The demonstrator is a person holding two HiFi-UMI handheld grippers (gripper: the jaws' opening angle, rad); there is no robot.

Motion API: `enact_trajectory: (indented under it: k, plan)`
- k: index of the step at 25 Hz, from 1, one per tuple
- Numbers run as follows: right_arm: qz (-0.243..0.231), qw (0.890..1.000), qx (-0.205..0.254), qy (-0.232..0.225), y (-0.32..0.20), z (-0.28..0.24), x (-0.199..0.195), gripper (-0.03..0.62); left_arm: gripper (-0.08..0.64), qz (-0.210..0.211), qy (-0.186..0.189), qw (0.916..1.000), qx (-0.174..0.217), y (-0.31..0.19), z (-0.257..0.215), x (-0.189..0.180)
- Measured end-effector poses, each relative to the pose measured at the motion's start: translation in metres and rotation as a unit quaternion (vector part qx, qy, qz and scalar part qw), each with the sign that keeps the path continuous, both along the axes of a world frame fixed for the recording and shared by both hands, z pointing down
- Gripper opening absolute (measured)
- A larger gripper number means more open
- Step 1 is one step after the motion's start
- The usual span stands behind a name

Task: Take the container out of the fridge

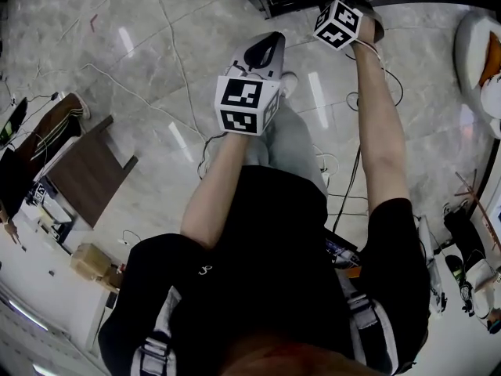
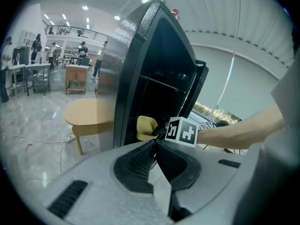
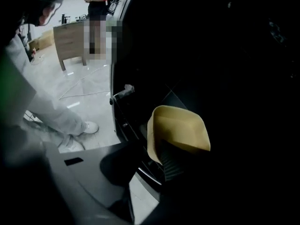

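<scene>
Fridge (image 2: 140,55) is open, black, interior dark. Yellow container (image 3: 183,125) sits inside on a low shelf, at the shelf's front edge, its opening tipped toward the right gripper (image 3: 150,149).

Right gripper is reached into the fridge. Its fingers (image 3: 171,161) are apart and straddle the container's near wall: the ribbed pad lies over the inside of the container, the other finger is outside it on the left. Can't tell if either pad actually touches the wall, so no confirmed clamp.

Left gripper (image 2: 155,143) is held back outside the fridge with its fingers closed together, tips meeting, nothing between them. It points at the open fridge, with the right gripper's marker cube (image 2: 182,130) just beside the container in its view. The person stands on a marble floor (image 1: 156,69).
</scene>
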State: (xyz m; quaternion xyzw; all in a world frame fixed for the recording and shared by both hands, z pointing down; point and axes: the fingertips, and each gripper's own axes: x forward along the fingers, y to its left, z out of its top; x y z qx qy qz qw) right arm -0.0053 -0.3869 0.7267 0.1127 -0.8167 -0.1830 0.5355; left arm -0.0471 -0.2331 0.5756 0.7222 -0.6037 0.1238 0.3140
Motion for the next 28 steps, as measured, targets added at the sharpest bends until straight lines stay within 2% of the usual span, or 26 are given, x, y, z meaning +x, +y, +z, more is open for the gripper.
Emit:
enact_trajectory:
  k: [2, 4, 8, 12, 15, 18, 20, 24, 28]
  plan:
    - [-0.002, 1.0, 0.002, 0.01, 0.001, 0.003, -0.001, 0.092, 0.018, -0.001, -0.001, 1.0, -0.002, 0.005, -0.001, -0.002]
    - [0.005, 1.0, 0.005, 0.013, 0.001, 0.005, -0.001, 0.037, 0.018, -0.002, -0.002, 1.0, -0.003, 0.009, -0.002, -0.004]
    - [0.025, 1.0, -0.011, -0.004, 0.01, 0.001, 0.003, 0.02, 0.018, -0.004, -0.007, 1.0, 0.001, 0.012, -0.004, -0.007]
    - [0.069, 0.995, -0.032, -0.061, 0.018, -0.021, 0.006, 0.018, 0.018, 0.0, -0.007, 0.9999, 0.008, 0.014, -0.011, -0.006]
    - [0.121, 0.983, -0.052, -0.125, 0.026, -0.042, 0.011, 0.018, 0.018, 0.0, -0.005, 0.9999, 0.011, 0.017, -0.015, -0.004]
    - [0.181, 0.963, -0.068, -0.19, 0.032, -0.068, 0.024, 0.018, 0.018, 0.002, -0.003, 0.9998, 0.019, 0.016, -0.022, 0.0]
    - [0.226, 0.943, -0.078, -0.231, 0.038, -0.085, 0.036, 0.018, 0.018, 0.001, -0.001, 0.9997, 0.024, 0.016, -0.028, 0.003]
    - [0.321, 0.888, -0.104, -0.312, 0.057, -0.116, 0.061, 0.018, 0.018, 0.0, 0.002, 0.9995, 0.03, 0.018, -0.038, 0.009]
    - [0.39, 0.832, -0.113, -0.378, 0.075, -0.152, 0.09, 0.018, 0.018, 0.017, 0.001, 0.9987, 0.048, 0.012, -0.056, 0.024]
